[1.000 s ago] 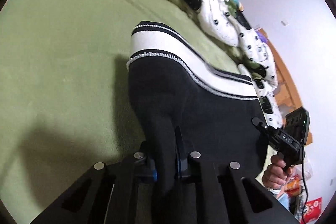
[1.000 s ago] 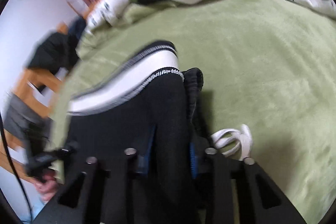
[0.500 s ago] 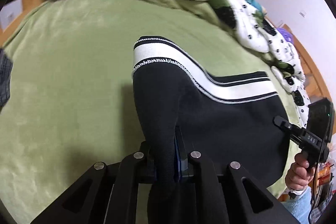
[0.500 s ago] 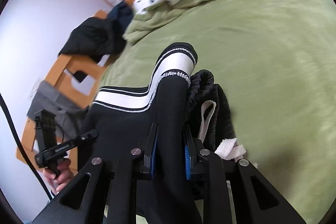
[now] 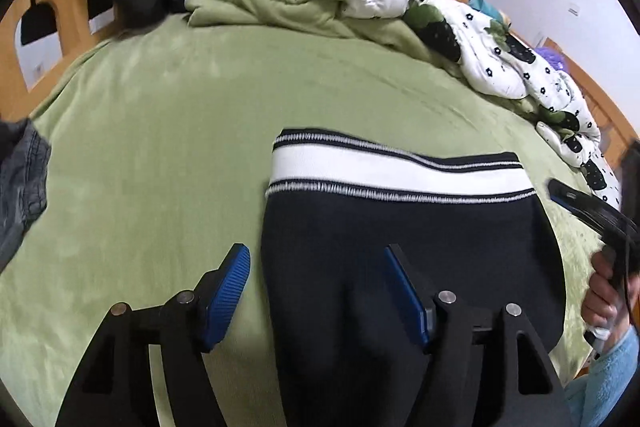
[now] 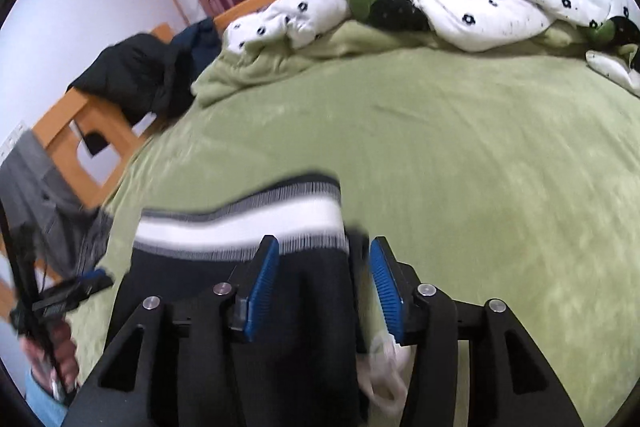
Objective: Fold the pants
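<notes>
Both the left gripper (image 5: 316,291) and right gripper (image 6: 324,287) are just opening off the folded pants (image 5: 400,247), whose striped band is running crosswise above the fingers.

The black pants (image 5: 400,247) run off the bottom edge in the left wrist view, lower end hidden behind the left gripper (image 5: 316,291). In the right wrist view their striped waistband (image 6: 240,223) is smeared with blur, and the white drawstring (image 6: 384,371) below is blurred too.
</notes>
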`<state>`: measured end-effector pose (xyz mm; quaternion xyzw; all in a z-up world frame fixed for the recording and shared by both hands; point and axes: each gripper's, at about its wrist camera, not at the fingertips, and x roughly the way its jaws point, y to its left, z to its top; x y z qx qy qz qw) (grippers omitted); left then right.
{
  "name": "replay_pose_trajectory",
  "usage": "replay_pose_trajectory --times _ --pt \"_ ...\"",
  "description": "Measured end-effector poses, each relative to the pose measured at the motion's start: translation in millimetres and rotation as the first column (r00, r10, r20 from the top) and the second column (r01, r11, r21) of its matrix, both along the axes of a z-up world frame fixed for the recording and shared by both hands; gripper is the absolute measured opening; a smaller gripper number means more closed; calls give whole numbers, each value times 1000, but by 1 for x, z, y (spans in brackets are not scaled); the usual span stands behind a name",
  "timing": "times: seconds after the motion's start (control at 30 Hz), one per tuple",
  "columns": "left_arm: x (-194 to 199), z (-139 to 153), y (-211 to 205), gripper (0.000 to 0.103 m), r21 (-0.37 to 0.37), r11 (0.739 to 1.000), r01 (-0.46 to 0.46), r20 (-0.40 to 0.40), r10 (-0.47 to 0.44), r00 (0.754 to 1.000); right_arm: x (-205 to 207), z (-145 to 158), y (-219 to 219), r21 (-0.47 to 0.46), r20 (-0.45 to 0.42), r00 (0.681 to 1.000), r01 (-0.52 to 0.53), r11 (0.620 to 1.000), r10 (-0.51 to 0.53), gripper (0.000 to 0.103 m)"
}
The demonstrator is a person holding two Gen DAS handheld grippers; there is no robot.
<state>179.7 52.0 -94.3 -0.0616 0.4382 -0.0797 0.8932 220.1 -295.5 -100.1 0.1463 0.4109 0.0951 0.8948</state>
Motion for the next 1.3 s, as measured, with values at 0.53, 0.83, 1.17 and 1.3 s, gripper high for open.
replay_pose_trajectory --times 0.53,0.83,1.17,1.3 --pt "38 -28 1 65 -151 987 -47 -32 43 999 18 -32 1 2 -62 998 -17 1000 17 21" --pt "30 6 -32 65 -53 997 49 159 -40 986 3 24 38 -110 135 988 -66 992 81 26" --pt "70 -47 -44 66 51 998 46 3 -46 999 42 -33 57 -200 27 994 -103 974 110 23" --pt "67 -49 -47 67 71 996 45 10 -46 999 35 -32 63 -241 51 993 -94 966 109 23"
